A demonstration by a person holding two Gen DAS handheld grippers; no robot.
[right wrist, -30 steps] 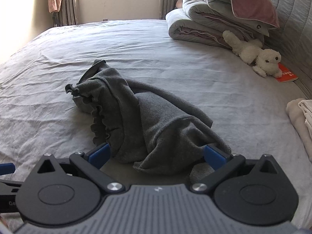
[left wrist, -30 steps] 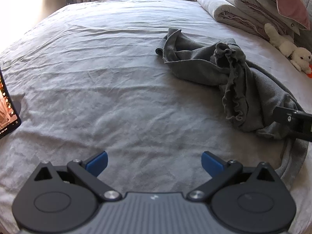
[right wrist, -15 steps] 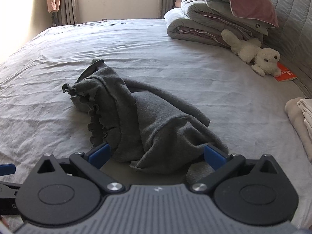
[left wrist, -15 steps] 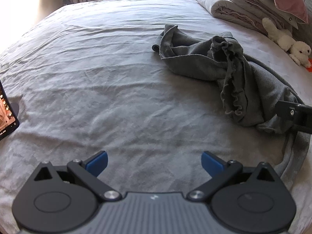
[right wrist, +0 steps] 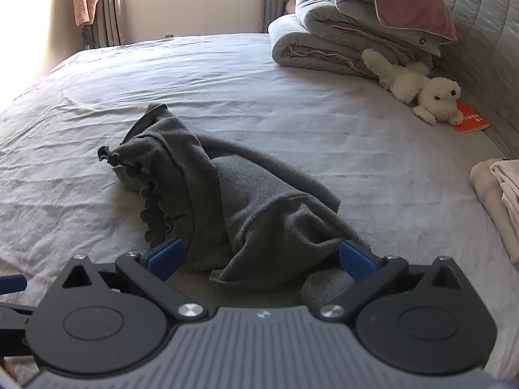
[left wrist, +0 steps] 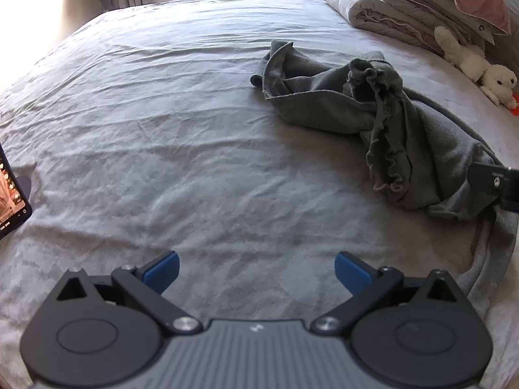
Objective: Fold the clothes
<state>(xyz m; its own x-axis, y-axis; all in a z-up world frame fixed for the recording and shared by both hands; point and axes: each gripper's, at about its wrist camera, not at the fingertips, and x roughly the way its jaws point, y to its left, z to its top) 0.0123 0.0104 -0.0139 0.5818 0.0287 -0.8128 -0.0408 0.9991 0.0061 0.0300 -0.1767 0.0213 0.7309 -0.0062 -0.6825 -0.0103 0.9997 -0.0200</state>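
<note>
A: How do the left fingers (left wrist: 257, 272) stand?

B: Spread wide, blue pads far apart, nothing between them but bare grey bed sheet (left wrist: 162, 136). They hold nothing.

A: And the right fingers (right wrist: 261, 256)?

B: Also spread wide. The near hem of the dark grey garment (right wrist: 227, 201) lies in the gap between the two blue pads; cloth reaches both pads, but they are not clamped on it.

A: Where does the garment run from there?

B: Ahead of the right fingers and slightly to their left, crumpled in a long heap on the bed, with a ruffled edge (right wrist: 152, 207) along its left side. From the left fingers it sits ahead and well off to the right, and a black part of the right tool shows at its near end.

A: Farther out?

B: Beyond the garment, to the right, a white plush dog (right wrist: 421, 90) lies against a stack of folded quilts (right wrist: 340, 39), an orange booklet (right wrist: 470, 120) just beside it. A pale folded cloth (right wrist: 496, 194) is at the far right. A phone screen (left wrist: 9, 201) shows far left of the left fingers.
</note>
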